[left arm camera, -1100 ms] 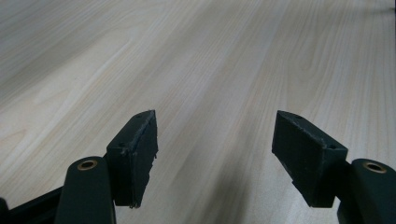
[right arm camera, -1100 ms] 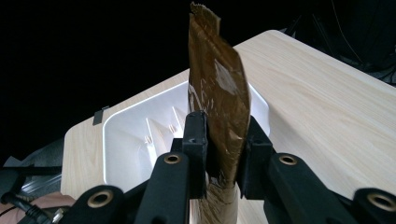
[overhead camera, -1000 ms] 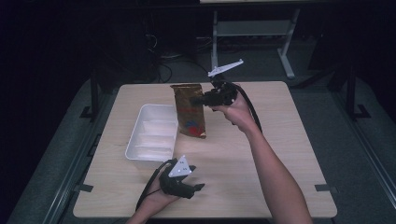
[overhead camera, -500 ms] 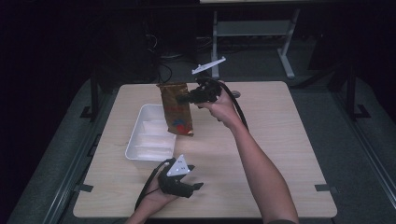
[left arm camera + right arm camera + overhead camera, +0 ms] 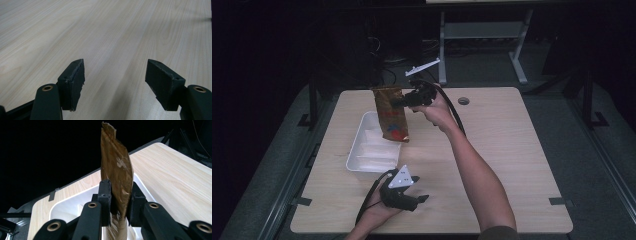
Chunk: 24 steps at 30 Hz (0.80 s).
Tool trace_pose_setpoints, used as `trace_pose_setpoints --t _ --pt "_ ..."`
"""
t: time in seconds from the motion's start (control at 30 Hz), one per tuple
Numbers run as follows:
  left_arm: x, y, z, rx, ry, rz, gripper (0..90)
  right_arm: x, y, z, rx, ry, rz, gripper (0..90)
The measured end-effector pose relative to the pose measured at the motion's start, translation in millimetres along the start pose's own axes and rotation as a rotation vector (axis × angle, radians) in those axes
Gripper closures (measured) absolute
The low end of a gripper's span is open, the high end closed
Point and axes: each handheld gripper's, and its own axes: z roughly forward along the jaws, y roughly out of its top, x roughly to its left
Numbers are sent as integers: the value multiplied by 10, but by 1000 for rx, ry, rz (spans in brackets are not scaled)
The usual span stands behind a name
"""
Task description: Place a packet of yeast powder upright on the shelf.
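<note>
We see the right gripper (image 5: pixel 404 101) raised above the far part of the table (image 5: pixel 512 150), and its jaws are closed on a brown bag (image 5: pixel 390 114). In the high view the bag hangs upright in the air, with its lower end over the far right corner of the white tray (image 5: pixel 362 155). From the middle of the table, the bag is at about eleven o'clock. In the right gripper view the two black jaws press the brown bag (image 5: pixel 117 167) from both sides. The bag stands on its edge between them, with its torn top pointing to twelve o'clock. Behind it we see the white tray (image 5: pixel 62 206) and the light wood of the table (image 5: pixel 175 170). We cannot tell if the bag touches the tray.

The left gripper (image 5: pixel 424 198) rests low at the near side of the table, at about seven o'clock from the middle, just beside the near end of the tray. In the left gripper view its jaws stand wide apart and nothing is between them. There we see the bare wood of the table (image 5: pixel 112 37) under them. This gripper (image 5: pixel 115 80) holds no thing.
</note>
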Motion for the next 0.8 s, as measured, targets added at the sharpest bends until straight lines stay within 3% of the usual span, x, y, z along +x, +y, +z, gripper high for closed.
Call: trace_pose_setpoints --t 0.43,0.8 --pt "4 -9 6 1 0 2 321 -13 41 248 -4 23 -13 763" --pt "-28 6 14 7 -4 19 323 -81 -17 522 2 23 15 763"
